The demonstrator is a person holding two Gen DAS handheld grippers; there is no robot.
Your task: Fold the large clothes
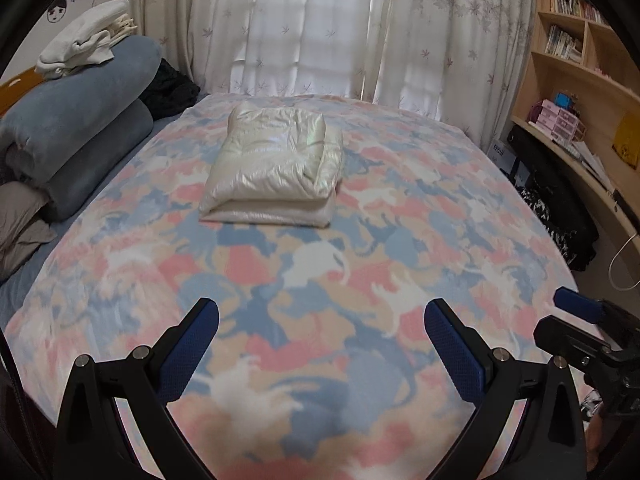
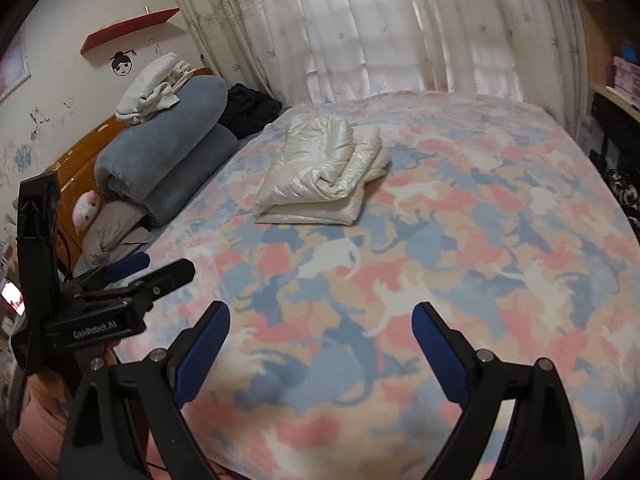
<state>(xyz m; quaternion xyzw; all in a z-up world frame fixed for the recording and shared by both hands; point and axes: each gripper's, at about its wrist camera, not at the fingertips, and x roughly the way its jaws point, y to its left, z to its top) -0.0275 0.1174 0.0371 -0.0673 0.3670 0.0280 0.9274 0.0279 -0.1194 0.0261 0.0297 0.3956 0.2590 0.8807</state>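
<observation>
A shiny cream puffy jacket [image 1: 276, 168] lies folded into a compact bundle on the bed, toward its far middle; it also shows in the right wrist view [image 2: 320, 172]. My left gripper [image 1: 320, 320] is open and empty, held above the near part of the bed, well short of the jacket. My right gripper [image 2: 320, 320] is open and empty too, at the near edge of the bed. The right gripper also shows at the right edge of the left wrist view [image 1: 588, 320], and the left gripper at the left of the right wrist view [image 2: 132, 276].
The bed carries a pink, blue and beige patterned blanket [image 1: 360, 280]. Rolled blue bedding [image 1: 80, 128] with folded white clothes [image 1: 88, 40] on top is stacked at the left. Curtains [image 1: 320, 28] hang behind. A wooden bookshelf [image 1: 580, 80] stands at the right.
</observation>
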